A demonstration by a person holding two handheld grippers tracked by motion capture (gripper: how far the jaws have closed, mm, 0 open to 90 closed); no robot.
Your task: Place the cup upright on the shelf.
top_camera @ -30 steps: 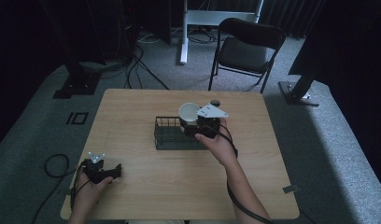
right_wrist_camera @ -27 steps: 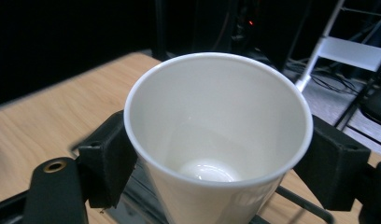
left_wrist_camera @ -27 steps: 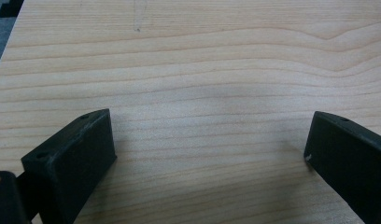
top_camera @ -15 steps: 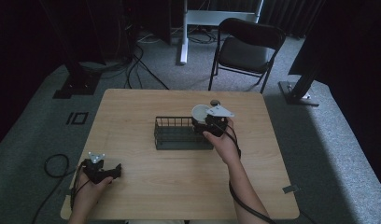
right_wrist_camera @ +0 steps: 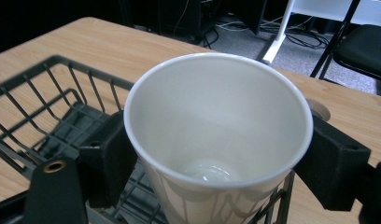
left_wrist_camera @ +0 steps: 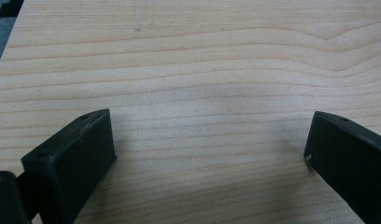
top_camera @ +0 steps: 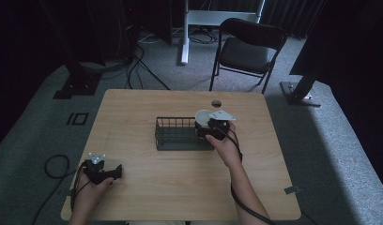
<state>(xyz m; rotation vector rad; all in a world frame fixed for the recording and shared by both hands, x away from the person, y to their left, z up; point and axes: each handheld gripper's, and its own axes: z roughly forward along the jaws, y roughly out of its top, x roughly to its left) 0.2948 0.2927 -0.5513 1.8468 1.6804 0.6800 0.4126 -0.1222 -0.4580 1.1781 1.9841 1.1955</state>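
Now right gripper clamps paper cup upright, wire basket just below for drop-in; left gripper wide open, empty.

**Dim Room Around a Wooden Table**

Grey carpet is spreading under the wooden table. A black folding chair is standing beyond the table's far edge, cables are trailing to its far left, and darkness is surrounding it.

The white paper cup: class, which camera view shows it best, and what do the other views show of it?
The right gripper view: the white paper cup is close up, upright, open and empty inside, between the right gripper jaws above the wire basket. The high view gives a small white rim at the basket's right end. The left gripper view has bare table.
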